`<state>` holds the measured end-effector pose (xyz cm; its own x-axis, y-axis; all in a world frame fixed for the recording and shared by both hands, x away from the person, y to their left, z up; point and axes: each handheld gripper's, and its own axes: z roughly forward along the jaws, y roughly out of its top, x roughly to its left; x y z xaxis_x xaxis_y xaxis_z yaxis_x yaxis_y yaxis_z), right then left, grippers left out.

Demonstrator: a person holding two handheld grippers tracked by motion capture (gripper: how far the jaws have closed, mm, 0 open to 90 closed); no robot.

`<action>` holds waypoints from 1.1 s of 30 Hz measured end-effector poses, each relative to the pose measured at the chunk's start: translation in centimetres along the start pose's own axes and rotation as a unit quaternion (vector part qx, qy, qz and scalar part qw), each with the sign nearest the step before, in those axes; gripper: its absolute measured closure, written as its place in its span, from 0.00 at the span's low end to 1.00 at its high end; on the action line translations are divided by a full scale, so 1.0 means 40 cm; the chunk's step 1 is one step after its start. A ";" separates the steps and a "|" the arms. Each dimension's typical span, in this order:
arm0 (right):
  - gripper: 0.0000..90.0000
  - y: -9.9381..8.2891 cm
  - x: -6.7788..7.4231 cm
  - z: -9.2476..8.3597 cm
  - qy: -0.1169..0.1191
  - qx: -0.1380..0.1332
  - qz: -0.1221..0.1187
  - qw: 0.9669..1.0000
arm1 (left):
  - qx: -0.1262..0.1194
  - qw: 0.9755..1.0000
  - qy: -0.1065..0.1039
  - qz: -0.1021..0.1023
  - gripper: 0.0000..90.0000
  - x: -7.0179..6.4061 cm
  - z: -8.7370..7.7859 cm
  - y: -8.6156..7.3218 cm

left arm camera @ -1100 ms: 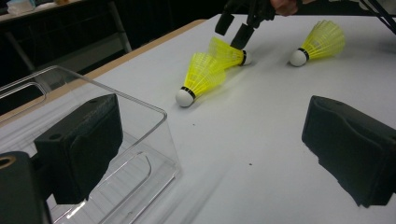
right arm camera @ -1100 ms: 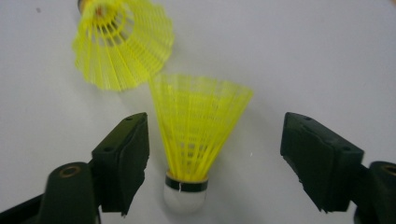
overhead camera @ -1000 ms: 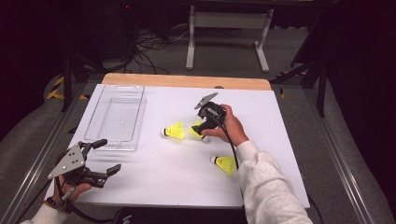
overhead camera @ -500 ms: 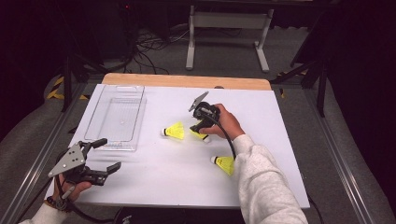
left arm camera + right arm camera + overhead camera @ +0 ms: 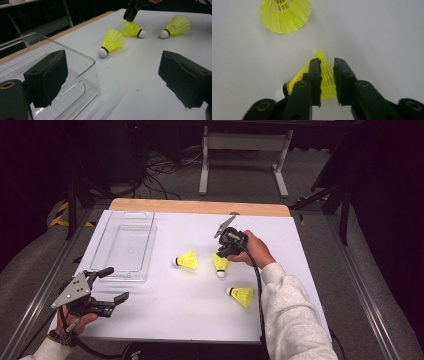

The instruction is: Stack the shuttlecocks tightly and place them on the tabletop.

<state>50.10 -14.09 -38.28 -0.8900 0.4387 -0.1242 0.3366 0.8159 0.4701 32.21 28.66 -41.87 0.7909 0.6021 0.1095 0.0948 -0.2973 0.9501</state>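
Your right gripper [image 5: 327,82]: jaws just closing, now pinching skirt of middle shuttlecock [image 5: 325,72] on surface [image 5: 300,270]. Its long axis lies crosswise to jaws, cork toward you. Bin [image 5: 127,245] lies well left. Left gripper [image 5: 102,287] nearer bin, jaws wide, empty.

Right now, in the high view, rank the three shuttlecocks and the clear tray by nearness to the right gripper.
1. Middle shuttlecock, pinched in the right gripper.
2. Left shuttlecock, beside it.
3. Near shuttlecock, by the sleeve.
4. Clear tray, far left.
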 end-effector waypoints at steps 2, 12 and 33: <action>1.00 -0.011 -0.004 -0.006 0.008 -0.003 0.004 1.000 | 0.002 1.000 -0.001 0.000 0.11 0.001 0.000 0.001; 1.00 -0.054 -0.005 -0.031 0.026 -0.044 0.026 0.998 | 0.003 1.000 0.005 0.001 0.12 0.004 -0.003 0.004; 1.00 -0.048 0.042 -0.031 -0.014 -0.157 0.116 0.981 | 0.004 1.000 0.003 0.008 0.11 -0.002 -0.002 0.007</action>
<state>47.56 -15.40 -38.30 -0.7898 0.6133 -0.0040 0.4146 0.5388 0.7334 32.13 28.59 -41.57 0.7891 0.6012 0.1263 0.0866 -0.3124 0.9460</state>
